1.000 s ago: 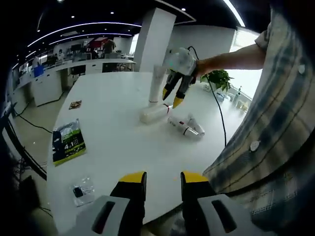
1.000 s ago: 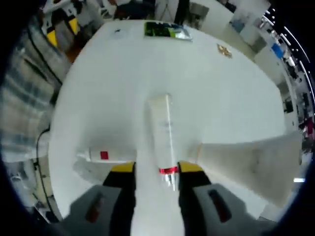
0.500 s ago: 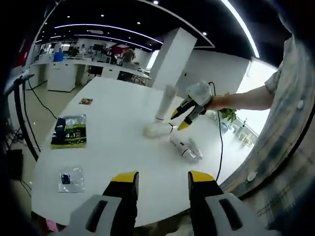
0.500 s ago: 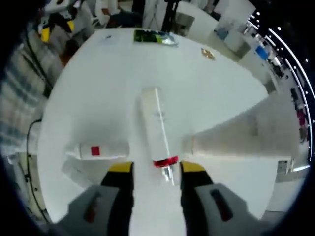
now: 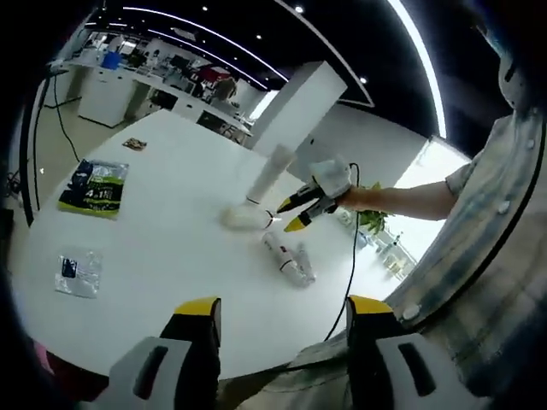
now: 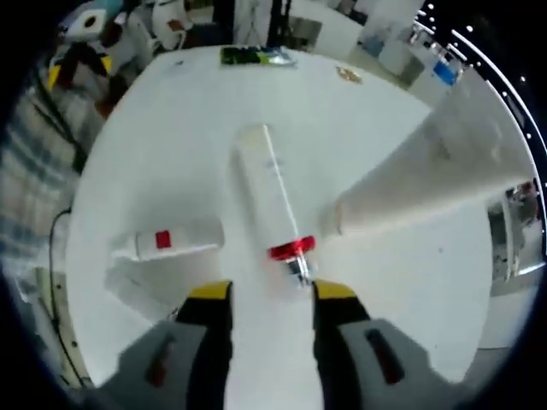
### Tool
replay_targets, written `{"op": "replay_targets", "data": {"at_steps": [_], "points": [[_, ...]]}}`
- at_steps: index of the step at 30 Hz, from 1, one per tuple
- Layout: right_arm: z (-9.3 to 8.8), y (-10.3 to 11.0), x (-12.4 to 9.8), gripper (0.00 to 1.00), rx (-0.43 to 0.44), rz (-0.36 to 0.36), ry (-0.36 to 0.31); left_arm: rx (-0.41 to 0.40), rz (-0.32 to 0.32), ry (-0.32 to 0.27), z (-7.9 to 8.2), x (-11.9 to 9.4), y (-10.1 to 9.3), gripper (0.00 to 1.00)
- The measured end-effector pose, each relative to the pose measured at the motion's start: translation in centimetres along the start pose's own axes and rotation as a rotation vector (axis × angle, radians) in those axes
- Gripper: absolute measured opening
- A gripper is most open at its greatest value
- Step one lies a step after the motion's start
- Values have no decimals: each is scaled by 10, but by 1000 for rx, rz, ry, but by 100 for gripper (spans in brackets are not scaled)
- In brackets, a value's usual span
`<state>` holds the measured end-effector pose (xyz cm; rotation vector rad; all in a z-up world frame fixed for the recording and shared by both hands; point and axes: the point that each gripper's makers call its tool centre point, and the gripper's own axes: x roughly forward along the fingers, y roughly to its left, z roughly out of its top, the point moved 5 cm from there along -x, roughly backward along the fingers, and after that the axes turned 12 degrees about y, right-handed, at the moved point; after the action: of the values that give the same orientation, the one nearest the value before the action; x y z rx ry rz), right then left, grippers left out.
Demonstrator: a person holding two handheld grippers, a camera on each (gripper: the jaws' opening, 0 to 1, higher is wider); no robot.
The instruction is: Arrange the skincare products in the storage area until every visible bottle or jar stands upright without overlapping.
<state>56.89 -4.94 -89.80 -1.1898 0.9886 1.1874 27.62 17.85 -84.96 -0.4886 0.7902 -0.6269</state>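
The right claw (image 6: 261, 295) hung open, empty, over a bottle (image 6: 267, 195) lying flat on the desk (image 6: 171, 154). Light, rigid, probably slick; grip mid-body. The left claw (image 5: 273, 312) hung open.

Upright tube (image 6: 427, 162) crowding right of lying bottle (image 6: 269, 201); second lying bottle (image 6: 167, 242) blocking left; table (image 6: 171, 128) beyond lying open.

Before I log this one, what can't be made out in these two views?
- Print on the lying bottle: blurred, right gripper view.
- Upright tube: top cut by the picture edge, right gripper view.
- Two lying tubes: too small to separate, left gripper view.
- Green packet text: mostly too small.
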Motion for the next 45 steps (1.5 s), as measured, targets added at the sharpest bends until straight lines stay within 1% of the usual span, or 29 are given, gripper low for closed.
{"op": "replay_targets", "data": {"at_steps": [2, 5, 7, 8, 9, 10, 13, 15, 17, 18, 19, 22, 24, 25, 26, 28, 30, 34, 37, 40, 43, 45], "points": [[1, -3, 1, 34, 5, -6, 0, -16, 16, -9, 1, -1, 2, 62], [5, -4, 2, 35, 9, -2, -9, -17, 25, -18, 1, -2, 2, 60], [7, -7, 5, 36, -2, -8, -8, -14, 36, -17, 1, -3, 3, 59], [9, -9, 6, 36, -8, -7, -7, -6, 50, -16, 1, -5, 4, 59], [11, -10, 8, 36, -8, -4, -5, 4, 79, -25, 1, -7, 7, 60], [12, -11, 11, 36, -7, 3, -1, 1, 91, -32, 1, -9, 9, 60], [13, -11, 17, 37, -5, 14, 1, -19, 110, -51, 2, -13, 11, 61], [13, -8, 21, 35, -15, 20, 11, -23, 118, -56, 3, -17, 13, 62], [12, -9, 24, 29, -55, -12, 21, -21, 125, -59, 4, -19, 14, 62], [11, -8, 25, 27, -56, -12, 26, -16, 134, -63, 5, -21, 15, 62], [11, -7, 26, 26, -56, -7, 26, -17, 140, -66, 6, -23, 16, 62], [9, 1, 35, 26, -23, 66, 20, -33, 153, -75, 6, -28, 21, 61], [9, 0, 38, 27, -22, 55, 22, -32, 157, -74, 6, -30, 21, 61], [10, 0, 37, 27, -15, 63, 23, -26, 163, -72, 6, -31, 21, 62], [11, 0, 36, 27, 37, 90, 13, -10, 181, -75, 5, -33, 22, 62], [11, -1, 38, 27, 57, 112, 3, -8, 187, -78, 5, -34, 22, 62], [12, -1, 40, 27, 107, 140, -8, -13, 192, -81, 5, -34, 23, 62], [14, 0, 40, 26, 98, 129, -35, -17, 192, -97, 6, -34, 23, 61], [14, 1, 40, 25, 110, 121, -29, -26, 183, -103, 8, -31, 24, 60], [16, 1, 37, 25, 106, 115, -6, 3, 199, -83, 10, -28, 27, 60], [17, 3, 30, 25, 114, 115, -12, -6, 193, -105, 14, -29, 29, 59], [17, 2, 24, 25, 93, 94, -5, -10, 189, -110, 16, -27, 31, 59]]}}
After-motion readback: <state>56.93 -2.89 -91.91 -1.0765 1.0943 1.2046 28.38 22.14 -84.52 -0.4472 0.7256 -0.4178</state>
